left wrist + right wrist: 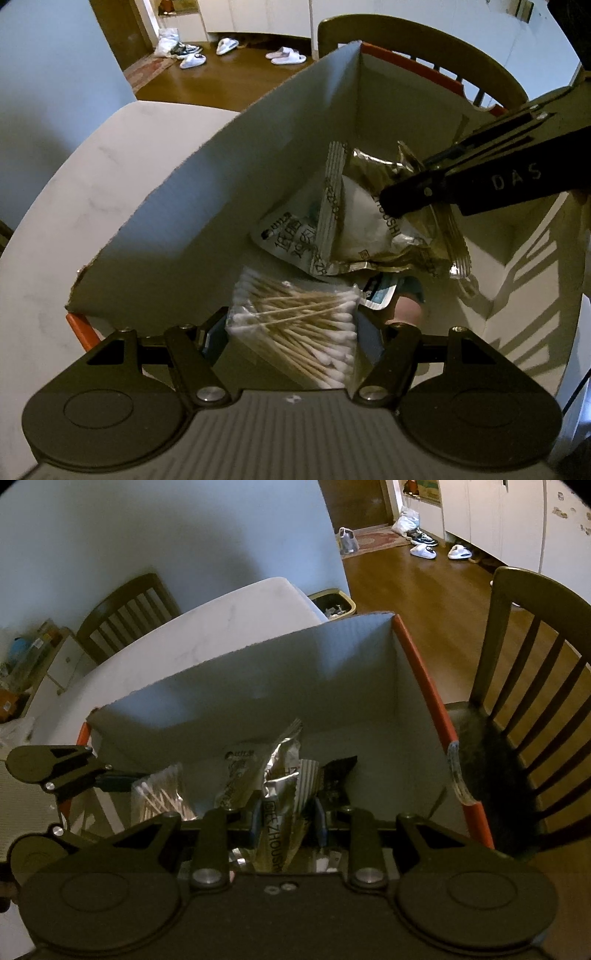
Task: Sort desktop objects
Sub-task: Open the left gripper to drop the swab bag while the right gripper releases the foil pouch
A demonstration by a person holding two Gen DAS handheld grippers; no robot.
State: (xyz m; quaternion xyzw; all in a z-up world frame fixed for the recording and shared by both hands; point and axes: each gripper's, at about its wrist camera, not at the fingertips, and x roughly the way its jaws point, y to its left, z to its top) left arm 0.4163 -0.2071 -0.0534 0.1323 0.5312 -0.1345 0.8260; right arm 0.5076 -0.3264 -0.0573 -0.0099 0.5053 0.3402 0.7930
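An open white cardboard box (pixel 207 206) with orange outer edges stands on the pale table. My left gripper (pixel 295 332) is over its near side, shut on a clear pack of cotton swabs (pixel 299 325). From the right, my right gripper (pixel 391 201) reaches in, shut on a gold and silver snack packet (pixel 373 229). In the right wrist view the same snack packet (pixel 280 812) sits between the fingers of my right gripper (pixel 287 823). There the left gripper (pixel 122 779) holds the cotton swabs (pixel 159 794) at the box's left. Other packets (pixel 288 240) lie inside.
The white marble table (pixel 229 627) runs beyond the box (pixel 258 679). A dark wooden chair (pixel 532 686) stands close on the right, another chair (pixel 125 609) at the far side. A waste bin (pixel 332 603) and shoes (pixel 424 550) are on the wooden floor.
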